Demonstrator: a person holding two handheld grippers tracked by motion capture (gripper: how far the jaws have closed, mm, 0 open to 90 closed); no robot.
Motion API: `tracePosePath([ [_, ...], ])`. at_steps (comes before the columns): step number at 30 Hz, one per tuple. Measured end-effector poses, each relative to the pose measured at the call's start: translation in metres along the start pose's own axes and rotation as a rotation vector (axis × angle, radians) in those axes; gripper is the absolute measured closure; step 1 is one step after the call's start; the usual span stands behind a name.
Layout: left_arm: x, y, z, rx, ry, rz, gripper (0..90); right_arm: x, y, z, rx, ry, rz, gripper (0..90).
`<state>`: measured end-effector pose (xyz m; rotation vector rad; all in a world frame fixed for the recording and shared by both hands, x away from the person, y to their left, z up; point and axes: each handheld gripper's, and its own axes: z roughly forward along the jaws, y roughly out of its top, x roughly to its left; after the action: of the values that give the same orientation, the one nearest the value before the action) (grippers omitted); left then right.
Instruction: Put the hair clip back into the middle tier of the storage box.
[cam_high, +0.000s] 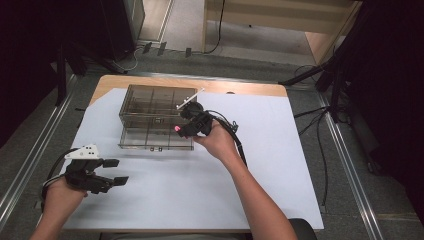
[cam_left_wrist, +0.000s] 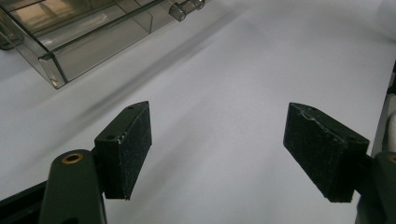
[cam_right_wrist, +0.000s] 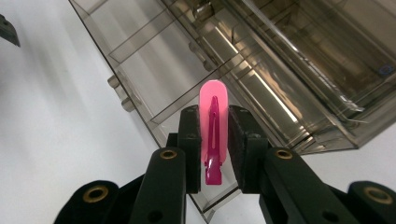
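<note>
A big white paper sheet (cam_high: 200, 190) covers most of a light brown wooden table (cam_high: 240, 89). The wood shows along the far edge. The table stands on a grey floor (cam_high: 395, 195). A long shiny metal rail (cam_high: 30, 165) runs along the floor on the left, and another metal rail (cam_high: 352, 165) runs on the right. Thin black cables (cam_high: 322, 150) lie on the floor at the right. Black stand legs (cam_high: 310, 75) are at the far right. A pale wooden cabinet (cam_high: 280, 20) stands far back.

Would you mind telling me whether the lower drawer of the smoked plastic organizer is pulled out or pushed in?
Pulled out. The lower drawer juts forward of the organizer above it, and the right gripper holds a pink clip over its open compartments.
</note>
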<state>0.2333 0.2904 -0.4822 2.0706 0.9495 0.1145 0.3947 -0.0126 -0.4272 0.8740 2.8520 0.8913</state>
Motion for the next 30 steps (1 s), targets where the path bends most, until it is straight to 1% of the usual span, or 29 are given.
tracePosePath([
  [4,0.001,-0.001,-0.001,0.003,-0.002,0.003,24.5,-0.002,0.0,0.005,0.022,-0.004,-0.008,77.2],
  [6,0.0,-0.001,-0.001,0.002,-0.001,0.0,24.5,-0.003,-0.001,0.009,0.046,-0.007,-0.016,77.2],
  [11,0.0,-0.001,-0.001,0.0,-0.001,0.0,24.5,-0.005,-0.002,0.013,0.061,-0.008,-0.013,77.1],
  [12,0.0,-0.001,-0.001,-0.004,0.003,0.0,24.5,-0.004,-0.003,0.015,0.075,-0.011,-0.009,77.1],
  [16,0.0,-0.001,-0.001,-0.002,0.004,-0.001,24.5,-0.004,-0.003,0.019,0.092,-0.018,-0.013,77.1],
  [18,0.0,-0.001,-0.001,0.0,0.005,0.0,24.5,-0.004,-0.003,0.02,0.095,-0.017,-0.017,77.0],
  [20,0.0,-0.001,-0.001,0.002,0.001,0.001,24.5,-0.004,-0.004,0.024,0.109,-0.028,-0.022,77.0],
  [23,0.0,-0.002,-0.002,0.001,0.008,0.0,24.5,-0.004,-0.004,0.025,0.112,-0.029,-0.014,76.9],
  [26,0.0,-0.001,-0.002,0.004,0.006,0.001,24.5,-0.003,-0.004,0.028,0.122,-0.035,-0.025,76.9],
  [30,-0.001,-0.001,0.0,0.008,0.002,0.004,24.5,-0.002,-0.004,0.03,0.126,-0.037,-0.029,76.8],
])
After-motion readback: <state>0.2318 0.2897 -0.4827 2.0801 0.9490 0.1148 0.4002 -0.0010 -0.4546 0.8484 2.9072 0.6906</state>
